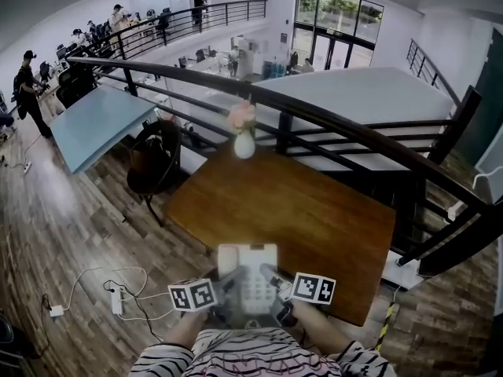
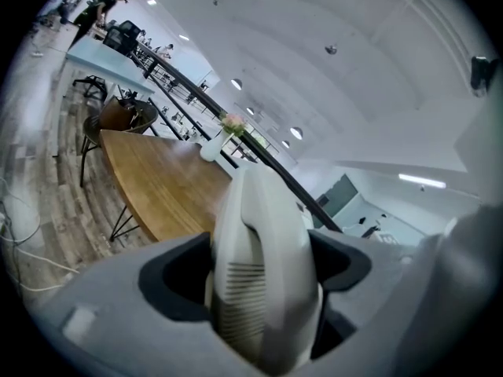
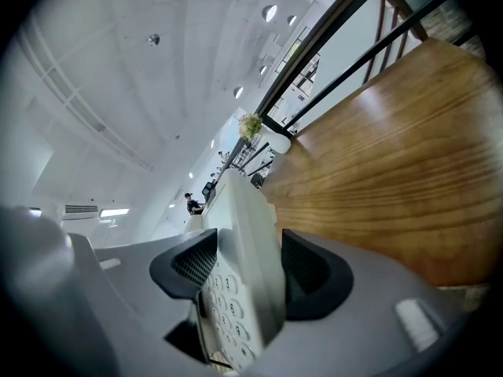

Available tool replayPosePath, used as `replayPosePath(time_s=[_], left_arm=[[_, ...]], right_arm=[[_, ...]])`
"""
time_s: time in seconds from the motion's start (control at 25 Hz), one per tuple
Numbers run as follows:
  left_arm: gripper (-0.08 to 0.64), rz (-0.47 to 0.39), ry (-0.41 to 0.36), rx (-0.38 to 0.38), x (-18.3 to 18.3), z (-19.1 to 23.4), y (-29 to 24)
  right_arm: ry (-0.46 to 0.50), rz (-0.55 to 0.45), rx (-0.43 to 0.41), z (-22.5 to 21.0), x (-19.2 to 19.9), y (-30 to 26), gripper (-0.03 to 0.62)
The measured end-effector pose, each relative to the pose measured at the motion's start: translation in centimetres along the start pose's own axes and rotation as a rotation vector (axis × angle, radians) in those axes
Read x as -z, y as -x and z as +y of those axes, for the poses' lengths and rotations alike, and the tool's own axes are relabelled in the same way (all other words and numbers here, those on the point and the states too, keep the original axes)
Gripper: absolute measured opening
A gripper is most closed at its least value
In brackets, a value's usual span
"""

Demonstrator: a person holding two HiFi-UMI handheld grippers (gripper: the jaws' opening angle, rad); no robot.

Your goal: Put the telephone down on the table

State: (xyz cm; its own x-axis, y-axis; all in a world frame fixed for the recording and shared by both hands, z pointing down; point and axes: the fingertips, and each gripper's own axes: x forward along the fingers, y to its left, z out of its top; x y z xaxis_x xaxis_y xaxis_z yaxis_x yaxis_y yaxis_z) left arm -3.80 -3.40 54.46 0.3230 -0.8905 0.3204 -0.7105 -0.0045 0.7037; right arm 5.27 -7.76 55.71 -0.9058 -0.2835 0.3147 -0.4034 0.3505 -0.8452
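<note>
A white desk telephone [image 1: 247, 277] is held between both grippers over the near edge of the brown wooden table [image 1: 299, 210]. My left gripper [image 1: 228, 287] is shut on its left side, where the handset [image 2: 263, 273] lies between the dark pads. On the keypad side of the telephone [image 3: 240, 289], my right gripper [image 1: 274, 283] is shut too. I cannot tell whether the phone's base touches the table [image 3: 393, 163]. The table [image 2: 165, 183] stretches ahead of both grippers.
A white vase with flowers [image 1: 244, 142] stands at the table's far edge, against a black railing [image 1: 330, 120]. A dark chair [image 1: 153, 159] is at the table's far left corner. A power strip and cable [image 1: 116, 301] lie on the floor at the left.
</note>
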Motion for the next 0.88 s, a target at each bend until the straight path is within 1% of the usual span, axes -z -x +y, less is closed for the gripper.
replayPosePath(time_s=[0.16,0.36,0.48,0.64,0.88], left_arm=[[0.379,0.001,0.000,-0.015,-0.7,1.0,-0.8],[0.379,0.015,0.008,0.003,-2.2,2.3,-2.2],[0.379,0.038,-0.005,0.016,-3.5,3.7,-3.7],[0.379,0.079,-0.016,0.047,-5.4,4.4,-5.7],[0.379,0.142,-0.032,0.087,-9.3,7.5,-8.8]], right_arm=[[-0.005,0.008,-0.004,-0.4,-0.7,-1.2,0.255],[-0.014,0.001,0.014,-0.9,-1.8,-3.2,0.255],[-0.022,-0.026,0.027,-1.3,-3.1,-4.7,0.255],[-0.048,-0.065,0.048,-1.9,-4.7,-6.3,0.255],[-0.084,-0.123,0.079,-2.4,-7.5,-10.6,0.253]])
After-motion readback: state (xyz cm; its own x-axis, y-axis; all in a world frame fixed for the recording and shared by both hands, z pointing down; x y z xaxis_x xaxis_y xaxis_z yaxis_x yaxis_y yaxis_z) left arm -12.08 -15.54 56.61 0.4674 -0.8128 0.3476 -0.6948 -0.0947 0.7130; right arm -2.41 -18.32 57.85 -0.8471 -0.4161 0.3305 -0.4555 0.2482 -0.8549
